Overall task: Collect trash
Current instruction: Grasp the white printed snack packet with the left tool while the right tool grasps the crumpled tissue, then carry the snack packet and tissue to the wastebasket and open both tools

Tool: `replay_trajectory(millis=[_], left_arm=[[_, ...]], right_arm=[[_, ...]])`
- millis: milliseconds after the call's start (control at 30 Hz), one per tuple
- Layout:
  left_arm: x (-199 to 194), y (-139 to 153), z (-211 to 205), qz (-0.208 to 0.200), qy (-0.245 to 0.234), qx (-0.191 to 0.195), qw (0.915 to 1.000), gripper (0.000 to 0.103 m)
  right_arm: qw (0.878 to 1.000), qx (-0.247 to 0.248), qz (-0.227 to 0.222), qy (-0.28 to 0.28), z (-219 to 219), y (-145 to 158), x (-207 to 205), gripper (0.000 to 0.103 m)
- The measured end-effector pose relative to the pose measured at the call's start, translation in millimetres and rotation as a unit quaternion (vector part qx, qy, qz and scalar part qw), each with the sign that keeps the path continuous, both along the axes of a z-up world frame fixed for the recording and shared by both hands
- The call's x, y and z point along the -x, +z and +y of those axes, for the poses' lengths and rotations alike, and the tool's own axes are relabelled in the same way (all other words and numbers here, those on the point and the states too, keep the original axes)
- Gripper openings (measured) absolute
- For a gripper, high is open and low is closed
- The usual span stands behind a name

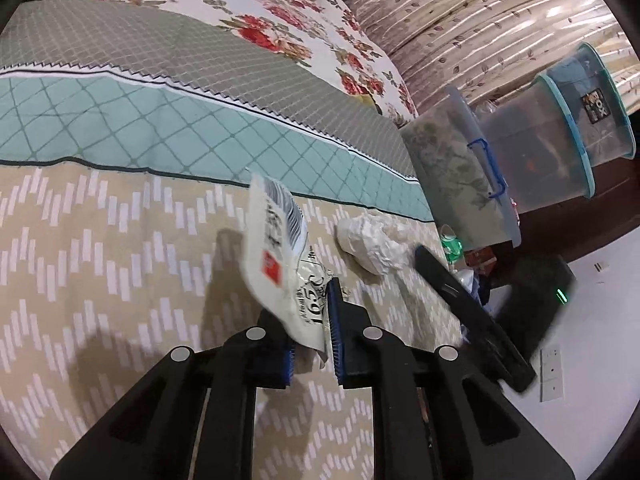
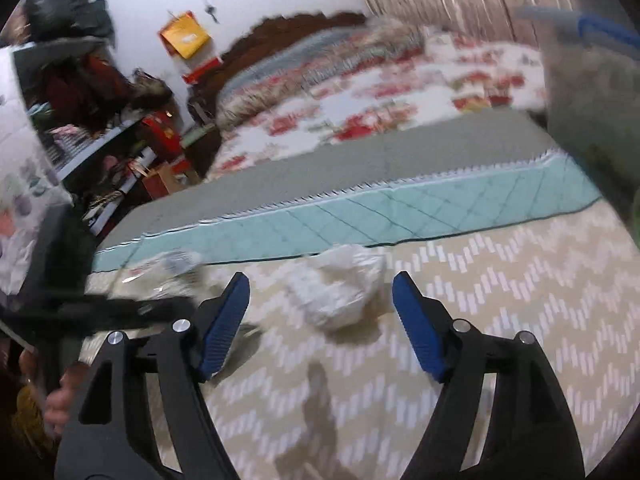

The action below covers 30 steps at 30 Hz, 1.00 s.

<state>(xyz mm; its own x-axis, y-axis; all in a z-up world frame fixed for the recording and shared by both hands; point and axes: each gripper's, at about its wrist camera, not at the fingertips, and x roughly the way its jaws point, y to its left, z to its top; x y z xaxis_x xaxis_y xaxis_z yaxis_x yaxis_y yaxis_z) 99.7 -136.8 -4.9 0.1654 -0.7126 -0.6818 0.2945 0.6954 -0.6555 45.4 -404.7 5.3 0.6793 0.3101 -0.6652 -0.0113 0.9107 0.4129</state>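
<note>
My left gripper [image 1: 310, 312] is shut on a white snack wrapper [image 1: 276, 264] with a red square and black print, held up above the beige zigzag bedspread [image 1: 120, 280]. A crumpled white paper ball [image 1: 374, 246] lies on the bedspread just beyond it to the right. In the right wrist view, my right gripper [image 2: 320, 292] is open and empty, its blue pads either side of the same paper ball [image 2: 340, 292], which lies a little ahead of the fingertips. The left gripper and the wrapper [image 2: 172, 268] show blurred at the left of that view.
The bed has a teal and grey quilt [image 1: 200, 120] and a floral cover [image 1: 280, 20]. Clear storage boxes [image 1: 520, 148] are stacked beside the bed. A black device with a green light [image 1: 536, 300] and some clutter sit on the white floor. Shelves [image 2: 100, 120] stand at left.
</note>
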Motion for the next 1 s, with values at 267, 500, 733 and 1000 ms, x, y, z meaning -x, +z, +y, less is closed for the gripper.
replay_trajectory(millis=[267, 500, 733, 1000], left_arm=[[9.3, 26.5, -45.1, -0.023, -0.035, -0.016, 0.999, 0.012], [14.0, 50.3, -158.3, -0.049, -0.12, -0.03, 0.9911, 0.012], [31.3, 66.7, -325.0, -0.089, -0.228, -0.048, 0.9683, 0.013], [50.1, 35.5, -463.8, -0.129, -0.293, -0.128, 0.9387, 0.013]], right_arm=[[0.999, 0.022, -0.006, 0.026, -9.0, 2.3, 13.5, 0.033], [0.995, 0.01, -0.029, -0.096, -114.4, 5.3, 87.7, 0.033], [0.968, 0.023, -0.033, -0.247, -251.2, 13.3, 164.0, 0.033], [0.959, 0.054, 0.002, -0.279, -338.0, 12.3, 164.3, 0.033]])
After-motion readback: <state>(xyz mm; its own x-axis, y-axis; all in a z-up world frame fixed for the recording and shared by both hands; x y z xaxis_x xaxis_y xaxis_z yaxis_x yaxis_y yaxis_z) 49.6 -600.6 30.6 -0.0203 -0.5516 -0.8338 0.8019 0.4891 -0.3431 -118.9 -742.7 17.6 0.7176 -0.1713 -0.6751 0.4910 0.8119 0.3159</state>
